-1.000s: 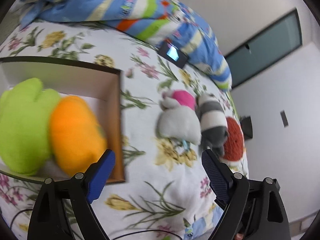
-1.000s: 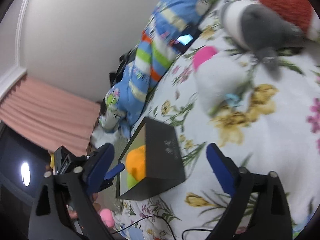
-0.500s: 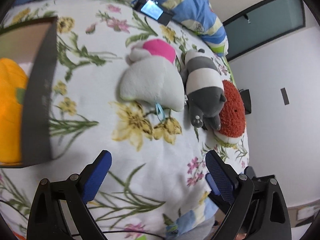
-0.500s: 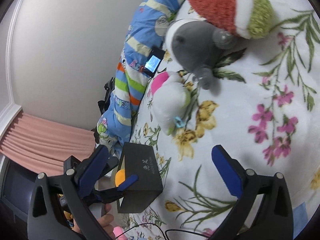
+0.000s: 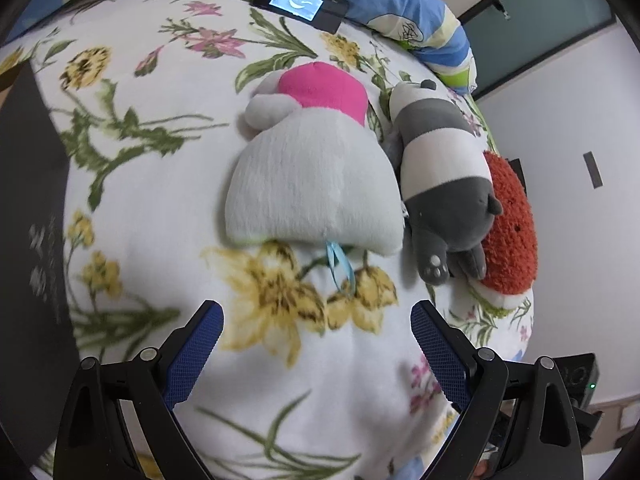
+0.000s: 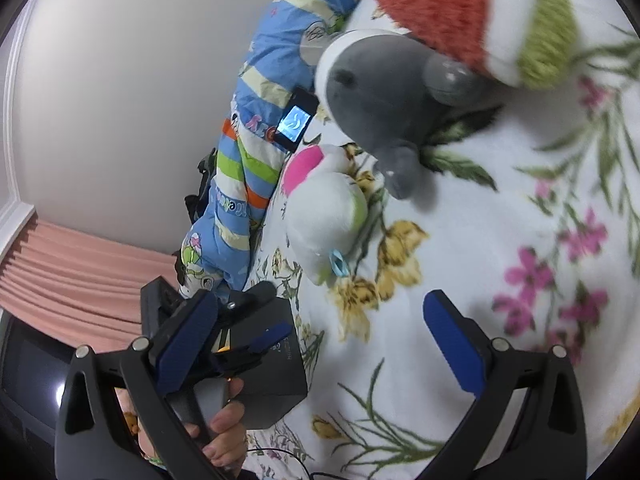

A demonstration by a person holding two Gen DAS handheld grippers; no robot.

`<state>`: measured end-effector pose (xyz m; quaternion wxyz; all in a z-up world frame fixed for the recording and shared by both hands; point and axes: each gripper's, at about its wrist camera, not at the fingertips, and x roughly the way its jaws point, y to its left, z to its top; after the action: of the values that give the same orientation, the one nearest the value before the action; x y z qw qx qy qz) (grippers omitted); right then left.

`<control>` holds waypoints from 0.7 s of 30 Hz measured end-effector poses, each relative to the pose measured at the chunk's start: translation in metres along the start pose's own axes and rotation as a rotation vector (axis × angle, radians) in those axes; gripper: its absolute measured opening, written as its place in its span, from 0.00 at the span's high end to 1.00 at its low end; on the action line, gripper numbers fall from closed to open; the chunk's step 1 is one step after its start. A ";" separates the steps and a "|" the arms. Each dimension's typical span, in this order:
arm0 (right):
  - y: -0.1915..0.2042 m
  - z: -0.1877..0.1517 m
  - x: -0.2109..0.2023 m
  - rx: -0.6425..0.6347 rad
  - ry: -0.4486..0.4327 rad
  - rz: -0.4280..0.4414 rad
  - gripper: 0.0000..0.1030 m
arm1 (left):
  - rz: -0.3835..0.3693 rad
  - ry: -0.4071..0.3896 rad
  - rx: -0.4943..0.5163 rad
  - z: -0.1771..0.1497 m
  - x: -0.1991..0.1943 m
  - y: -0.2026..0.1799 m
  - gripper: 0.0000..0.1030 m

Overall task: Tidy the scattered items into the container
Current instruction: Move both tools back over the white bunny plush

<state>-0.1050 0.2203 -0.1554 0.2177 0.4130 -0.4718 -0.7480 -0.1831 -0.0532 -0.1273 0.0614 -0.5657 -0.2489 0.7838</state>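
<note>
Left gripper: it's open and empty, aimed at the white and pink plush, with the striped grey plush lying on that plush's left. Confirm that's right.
One detail is wrong. In the left wrist view the striped grey plush lies on the right of the white and pink plush, not the left. The left gripper is open and empty, aimed at the white and pink plush.
</note>
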 end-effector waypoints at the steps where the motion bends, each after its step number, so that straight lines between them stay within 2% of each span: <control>1: 0.001 0.002 0.003 -0.006 0.005 0.002 0.00 | 0.004 -0.003 0.006 0.003 0.003 0.000 0.08; 7: 0.002 0.005 0.009 -0.034 0.013 -0.032 0.00 | 0.014 -0.001 0.052 0.029 0.020 -0.002 0.08; 9: 0.003 0.005 0.007 -0.041 0.006 -0.046 0.00 | 0.019 0.010 0.101 0.039 0.025 -0.009 0.08; 14: 0.019 0.019 0.007 -0.098 0.004 -0.096 0.00 | 0.093 0.013 0.251 0.065 0.034 -0.023 0.08; 17: 0.034 0.031 0.019 -0.157 0.023 -0.152 0.00 | 0.028 0.008 0.214 0.072 0.038 -0.006 0.08; 21: 0.053 0.048 0.053 -0.207 0.071 -0.163 0.00 | -0.022 0.043 0.217 0.070 0.048 0.004 0.08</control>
<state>-0.1782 0.1831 -0.1196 0.2143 0.4515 -0.3491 -0.7927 -0.2638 -0.0609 -0.1536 0.1362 -0.5694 -0.1673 0.7932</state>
